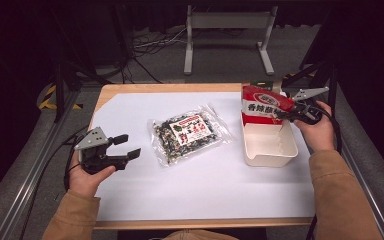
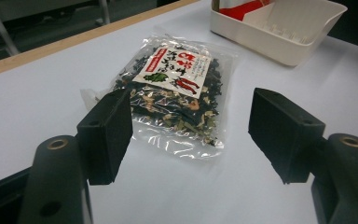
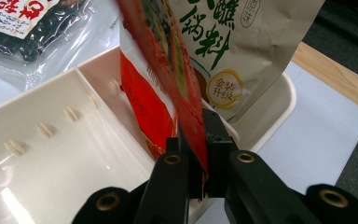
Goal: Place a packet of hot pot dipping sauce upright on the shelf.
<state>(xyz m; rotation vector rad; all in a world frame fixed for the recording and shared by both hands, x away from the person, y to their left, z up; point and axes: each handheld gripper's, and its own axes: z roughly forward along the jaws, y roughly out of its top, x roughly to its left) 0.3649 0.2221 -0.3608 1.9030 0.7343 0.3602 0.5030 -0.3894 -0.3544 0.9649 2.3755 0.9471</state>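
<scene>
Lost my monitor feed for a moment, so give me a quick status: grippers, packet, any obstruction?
Right hand-held gripper shut on red packet, upright in white bin's far end. Left hand-held gripper open, empty, pointing at clear seaweed bag. Tan pouch stands behind the packet.

Three packets (image 1: 192, 132), one bin (image 1: 270, 145), two tools (image 1: 122, 147).

So the clear plastic bag of dried greens (image 1: 190, 133) lies mid-bench (image 1: 130, 90), the white plastic bin (image 1: 268, 145) sits just to its right with the red snack packet (image 1: 263, 105) standing in its far end, a tan paper pouch (image 3: 242, 42) right behind that.
</scene>
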